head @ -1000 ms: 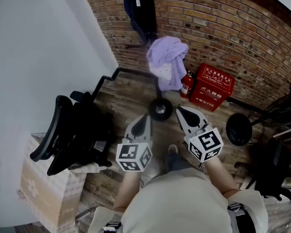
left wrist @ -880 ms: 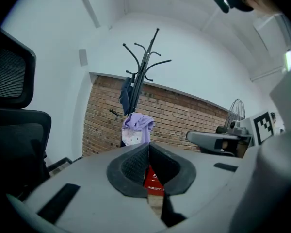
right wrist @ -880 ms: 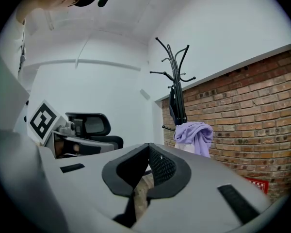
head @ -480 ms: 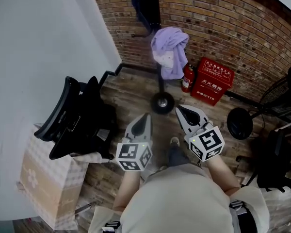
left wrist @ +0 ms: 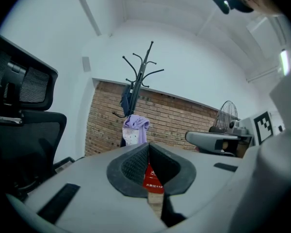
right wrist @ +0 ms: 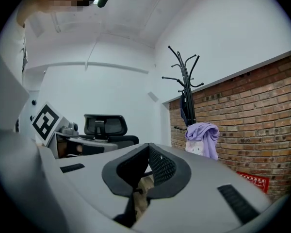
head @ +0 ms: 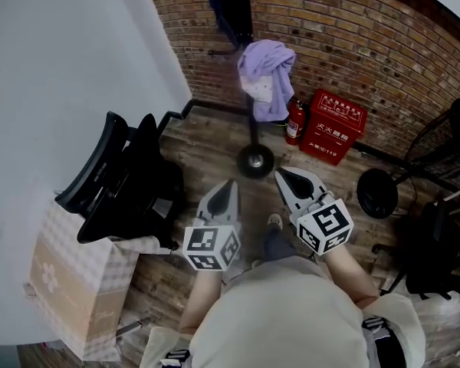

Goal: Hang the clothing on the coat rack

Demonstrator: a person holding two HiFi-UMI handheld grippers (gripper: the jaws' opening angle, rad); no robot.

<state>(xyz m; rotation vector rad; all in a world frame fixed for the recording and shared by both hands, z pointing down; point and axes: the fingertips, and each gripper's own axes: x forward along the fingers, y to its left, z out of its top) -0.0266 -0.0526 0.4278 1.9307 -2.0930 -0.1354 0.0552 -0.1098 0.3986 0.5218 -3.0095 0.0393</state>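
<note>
Lilac fabric clothing (head: pixel 267 79) hangs draped on the tall black metal coat rack (head: pixel 255 160) by the red brick wall (head: pixel 353 44), while my left gripper (head: pixel 230 182) and right gripper (head: pixel 280 173) sit closed, both empty.

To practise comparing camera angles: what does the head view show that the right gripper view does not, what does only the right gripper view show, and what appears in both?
Only the head view: the coat rack's round black base, and the checked beige paper bag beside the chair. Only the right gripper view: the rack's topmost bare black hooks against the white wall. Both: the lilac garment draped on the rack, the red brick wall and the black mesh office chair.
</note>
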